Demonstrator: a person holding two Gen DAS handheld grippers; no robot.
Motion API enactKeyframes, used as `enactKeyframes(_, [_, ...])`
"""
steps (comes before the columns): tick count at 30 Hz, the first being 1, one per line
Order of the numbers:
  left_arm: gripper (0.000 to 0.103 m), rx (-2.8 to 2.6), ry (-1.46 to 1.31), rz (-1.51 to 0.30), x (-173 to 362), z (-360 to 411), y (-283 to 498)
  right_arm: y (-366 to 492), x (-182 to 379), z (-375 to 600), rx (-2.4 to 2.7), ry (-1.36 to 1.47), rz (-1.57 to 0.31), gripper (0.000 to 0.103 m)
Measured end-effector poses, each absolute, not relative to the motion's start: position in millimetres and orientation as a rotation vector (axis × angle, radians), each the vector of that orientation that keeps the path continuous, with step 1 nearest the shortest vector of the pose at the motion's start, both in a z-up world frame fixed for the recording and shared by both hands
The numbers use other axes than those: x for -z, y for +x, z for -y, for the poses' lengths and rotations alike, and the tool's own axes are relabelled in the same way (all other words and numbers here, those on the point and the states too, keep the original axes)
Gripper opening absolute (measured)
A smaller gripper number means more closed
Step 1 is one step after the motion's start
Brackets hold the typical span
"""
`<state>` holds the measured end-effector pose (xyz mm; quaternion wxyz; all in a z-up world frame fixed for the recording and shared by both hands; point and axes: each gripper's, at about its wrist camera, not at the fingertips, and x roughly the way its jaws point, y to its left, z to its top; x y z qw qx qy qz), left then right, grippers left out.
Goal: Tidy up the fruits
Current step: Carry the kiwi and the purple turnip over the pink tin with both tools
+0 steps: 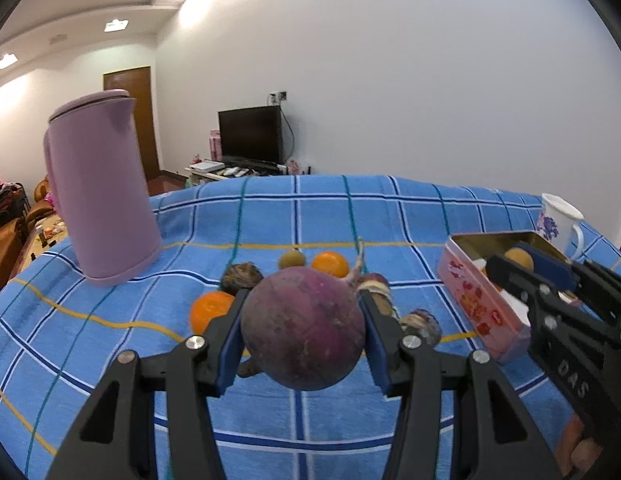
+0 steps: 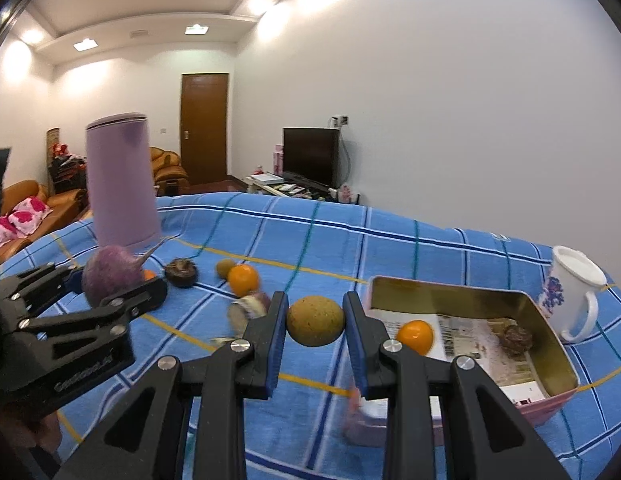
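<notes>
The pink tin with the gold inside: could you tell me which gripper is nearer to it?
Right. The right gripper hangs beside the pink tin; the left gripper is farther left.

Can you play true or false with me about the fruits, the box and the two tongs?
1. The left tongs hold a big purple radish. True.
2. The right tongs are empty. False: they grip a round tan fruit.
3. The pink box already has an orange in it. True.
4. The white cup lies tipped over. False: it stands upright beside the box.
5. The purple jug stands on the blue checked cloth. True.
</notes>
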<state>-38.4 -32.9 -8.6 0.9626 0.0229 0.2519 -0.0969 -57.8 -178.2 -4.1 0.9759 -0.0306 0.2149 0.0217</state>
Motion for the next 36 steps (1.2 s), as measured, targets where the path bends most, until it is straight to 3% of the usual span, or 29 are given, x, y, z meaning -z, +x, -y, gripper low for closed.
enactKeyframes(7, [0.054, 0.270, 0.080, -0.579, 15, 59, -34, -55, 5, 196, 0.001, -0.071, -0.447, 0.030])
enactKeyframes(36, [0.054, 0.428, 0.123, -0.555, 9, 179, -34, -69, 1, 318, 0.243, -0.042, -0.475, 0.030])
